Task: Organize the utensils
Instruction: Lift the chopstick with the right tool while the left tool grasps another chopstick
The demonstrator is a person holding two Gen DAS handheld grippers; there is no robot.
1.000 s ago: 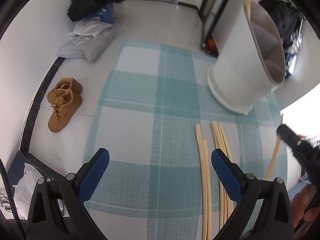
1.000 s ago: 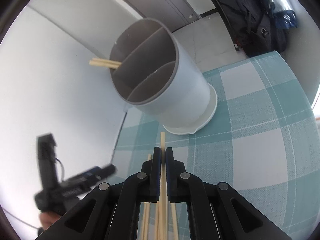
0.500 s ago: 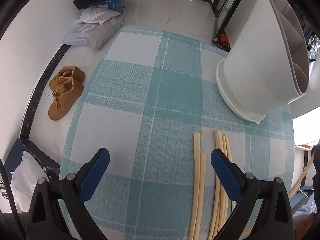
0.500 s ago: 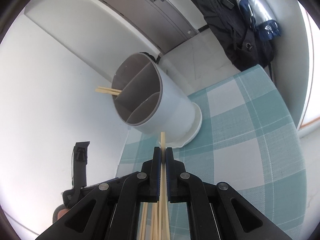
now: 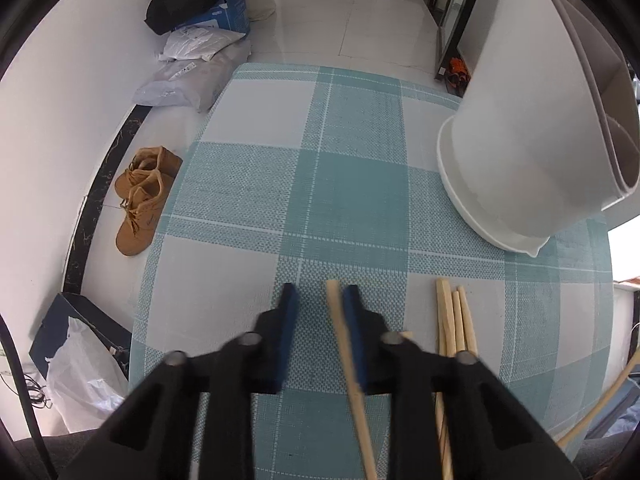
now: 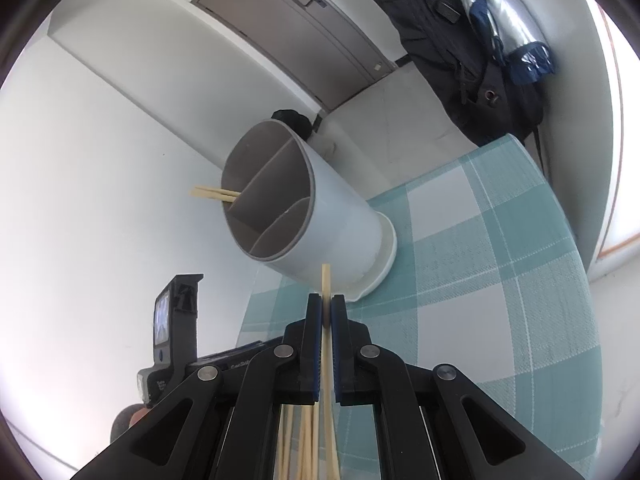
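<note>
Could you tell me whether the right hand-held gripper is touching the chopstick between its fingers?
Touching. The right wrist view shows the right hand-held gripper with both blue pads pressed against the chopstick, no gap visible.

White walls [image 5: 48, 128], grey tiled floor [image 5: 320, 20], tan boots [image 5: 142, 200] by skirting.

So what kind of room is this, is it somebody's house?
Probably a home, maybe near the entrance: brown boots sit on the tiled floor, a dark coat hangs by a door, and a checked tablecloth covers the table.
</note>
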